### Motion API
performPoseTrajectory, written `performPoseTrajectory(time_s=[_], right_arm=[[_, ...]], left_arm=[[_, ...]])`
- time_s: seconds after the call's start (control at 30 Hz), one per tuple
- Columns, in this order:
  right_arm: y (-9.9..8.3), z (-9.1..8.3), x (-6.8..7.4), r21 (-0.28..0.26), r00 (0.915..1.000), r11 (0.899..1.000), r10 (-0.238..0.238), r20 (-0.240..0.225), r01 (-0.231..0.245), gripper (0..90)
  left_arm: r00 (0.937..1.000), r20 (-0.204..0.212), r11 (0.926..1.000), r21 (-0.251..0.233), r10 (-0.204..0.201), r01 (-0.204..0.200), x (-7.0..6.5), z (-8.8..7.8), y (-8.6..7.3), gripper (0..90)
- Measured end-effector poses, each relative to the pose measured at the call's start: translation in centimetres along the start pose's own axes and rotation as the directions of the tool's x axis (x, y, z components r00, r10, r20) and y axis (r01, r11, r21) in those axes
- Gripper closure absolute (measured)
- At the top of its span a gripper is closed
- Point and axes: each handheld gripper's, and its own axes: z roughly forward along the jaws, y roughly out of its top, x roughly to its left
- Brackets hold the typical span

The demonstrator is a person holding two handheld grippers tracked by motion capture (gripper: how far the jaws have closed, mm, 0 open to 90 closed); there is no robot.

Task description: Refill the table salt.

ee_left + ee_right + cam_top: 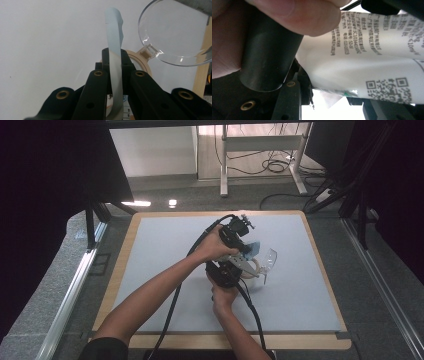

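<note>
Right now the packet (pixel 115 50), a thin pale-blue and white sachet, is standing on edge between the jaws of the left gripper (pixel 115 72), which are clamping it flat. Its printed white body (pixel 372 62), with small text and a square code, is passing between the jaws of the right gripper (pixel 329 96), which are closing on it from either side. Both grippers are meeting near the middle of the grey mat (pixel 165 245). A clear goggle (pixel 172 32) is lying at two o'clock from the packet. A wooden table edge (pixel 120 265) is framing the mat.
</note>
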Motion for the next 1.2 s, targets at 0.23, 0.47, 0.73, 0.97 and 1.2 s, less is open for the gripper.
performPoseTrajectory(time_s=[0.23,0.47,0.73,0.97,1.2], right_arm=[[-0.06,0.04,0.02,0.000,1.0000,1.000,-0.003,-0.001,0.003,63.4],[-0.12,0.04,0.05,0.003,1.0000,1.000,-0.005,-0.003,0.005,63.5],[-0.15,0.03,0.10,0.002,1.0000,1.000,-0.008,-0.004,0.008,63.6],[-0.19,0.00,0.16,0.002,1.0000,1.000,-0.008,-0.006,0.008,63.6],[-0.21,-0.01,0.17,0.003,1.0000,1.000,-0.008,-0.006,0.008,63.7]], left_arm=[[1.0000,0.000,1.0000,0.001,0.002,-0.002,0.15,-0.03,-0.06,87.2],[1.0000,0.001,1.0000,0.000,-0.004,0.004,0.23,0.00,-0.14,87.3],[1.0000,0.001,1.0000,0.002,-0.002,0.002,0.30,-0.04,-0.19,87.3],[1.0000,0.001,1.0000,0.004,0.001,-0.001,0.42,-0.07,-0.23,87.4],[1.0000,-0.001,1.0000,0.004,-0.002,0.002,0.46,-0.06,-0.25,87.7]])
